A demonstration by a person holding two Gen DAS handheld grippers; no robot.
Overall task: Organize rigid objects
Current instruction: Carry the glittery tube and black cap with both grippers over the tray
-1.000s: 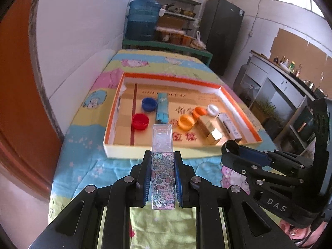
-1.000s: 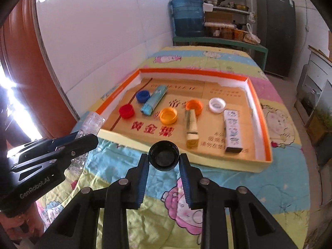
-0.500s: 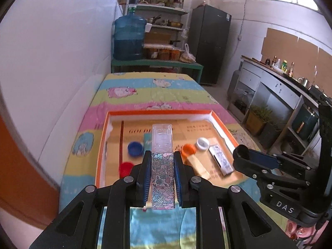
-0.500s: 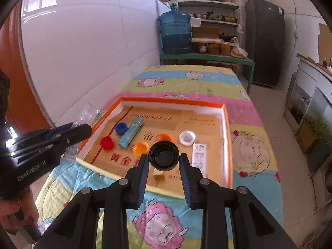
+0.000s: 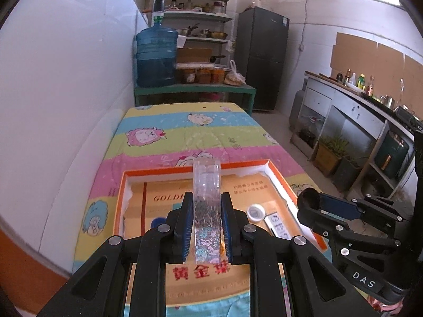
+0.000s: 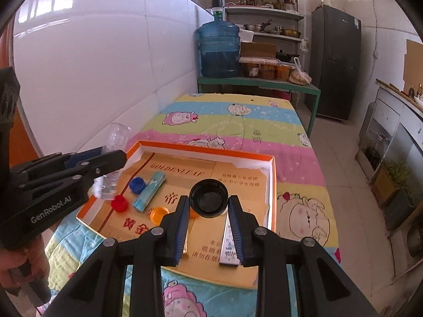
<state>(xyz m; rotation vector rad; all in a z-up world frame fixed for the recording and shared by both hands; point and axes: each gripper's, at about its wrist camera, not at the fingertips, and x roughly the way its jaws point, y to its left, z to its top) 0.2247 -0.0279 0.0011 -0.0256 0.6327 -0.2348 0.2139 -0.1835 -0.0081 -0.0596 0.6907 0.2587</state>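
Cartoon bedsheet (image 6: 238, 129) under orange tray (image 6: 272, 185); fridge (image 6: 335, 60), shelves behind.

Clear floral-labelled bottle (image 5: 207, 206) clamped upright above orange-rimmed tray (image 5: 280, 170); black cap (image 6: 209, 201) pinched at tray's 5 o'clock.

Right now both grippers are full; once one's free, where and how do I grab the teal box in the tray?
Grip the teal box across its narrow width near the middle, coming from above. It lies flat and slanted in the tray, so turn the jaws square to its long axis. The blue cap sits close to its left side and the red cap is near its lower end, so probably stay mid-length.
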